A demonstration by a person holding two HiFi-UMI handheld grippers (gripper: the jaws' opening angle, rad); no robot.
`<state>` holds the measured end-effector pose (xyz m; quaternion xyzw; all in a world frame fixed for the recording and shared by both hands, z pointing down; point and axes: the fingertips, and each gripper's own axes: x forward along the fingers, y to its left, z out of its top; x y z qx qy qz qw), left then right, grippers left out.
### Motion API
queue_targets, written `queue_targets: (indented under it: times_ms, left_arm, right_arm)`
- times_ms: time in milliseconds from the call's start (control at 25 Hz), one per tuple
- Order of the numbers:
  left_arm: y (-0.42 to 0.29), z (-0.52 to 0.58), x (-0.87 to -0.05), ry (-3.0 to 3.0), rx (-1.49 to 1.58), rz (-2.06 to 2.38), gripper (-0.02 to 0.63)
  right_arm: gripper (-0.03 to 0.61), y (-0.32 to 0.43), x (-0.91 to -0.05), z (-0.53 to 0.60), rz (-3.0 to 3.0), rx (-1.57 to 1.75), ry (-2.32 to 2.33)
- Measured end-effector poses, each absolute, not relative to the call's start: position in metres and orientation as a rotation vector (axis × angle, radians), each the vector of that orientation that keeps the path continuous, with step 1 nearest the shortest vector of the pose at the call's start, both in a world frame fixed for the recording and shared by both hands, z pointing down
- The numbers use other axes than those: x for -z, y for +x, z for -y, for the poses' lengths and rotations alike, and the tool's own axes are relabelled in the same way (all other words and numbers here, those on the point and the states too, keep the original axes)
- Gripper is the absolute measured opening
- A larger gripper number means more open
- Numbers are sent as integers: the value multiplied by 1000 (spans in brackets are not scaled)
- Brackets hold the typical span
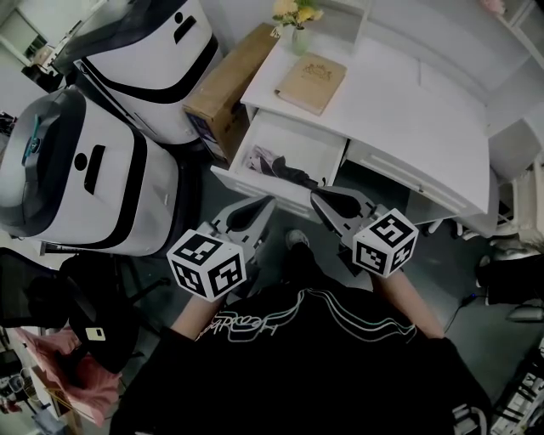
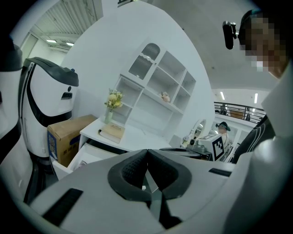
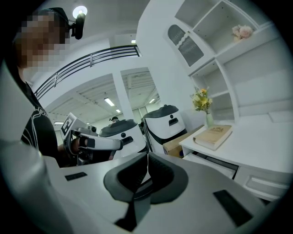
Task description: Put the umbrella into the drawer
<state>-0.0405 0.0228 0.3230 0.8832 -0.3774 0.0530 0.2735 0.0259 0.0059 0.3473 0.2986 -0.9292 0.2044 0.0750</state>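
Observation:
The white desk drawer [image 1: 299, 140] stands pulled open, and the folded umbrella [image 1: 282, 170], dark with a pinkish patch, lies inside it near the front. My left gripper [image 1: 269, 202] hovers just in front of the drawer's front edge, jaws shut with nothing between them. My right gripper [image 1: 315, 196] hangs beside it to the right, also shut and empty. In the left gripper view the closed pads [image 2: 132, 171] meet above the drawer [image 2: 81, 157]. The right gripper view shows its pads [image 3: 160, 176] together, with the drawer [image 3: 215, 163] at the right.
A tan book [image 1: 312, 82] and a vase of yellow flowers [image 1: 297, 21] sit on the white desk [image 1: 399, 110]. A cardboard box [image 1: 229, 81] and two large white machines [image 1: 85, 170] stand left of the drawer. A black chair [image 1: 59, 297] is at lower left.

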Motion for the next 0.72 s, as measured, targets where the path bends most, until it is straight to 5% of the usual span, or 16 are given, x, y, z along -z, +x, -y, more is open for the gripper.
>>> queue_targets:
  times_ms: [720]
  left_arm:
    - [-38, -20, -331, 2354, -150, 1028, 20]
  right_arm:
    - [44, 34, -360, -1, 2759, -630, 918]
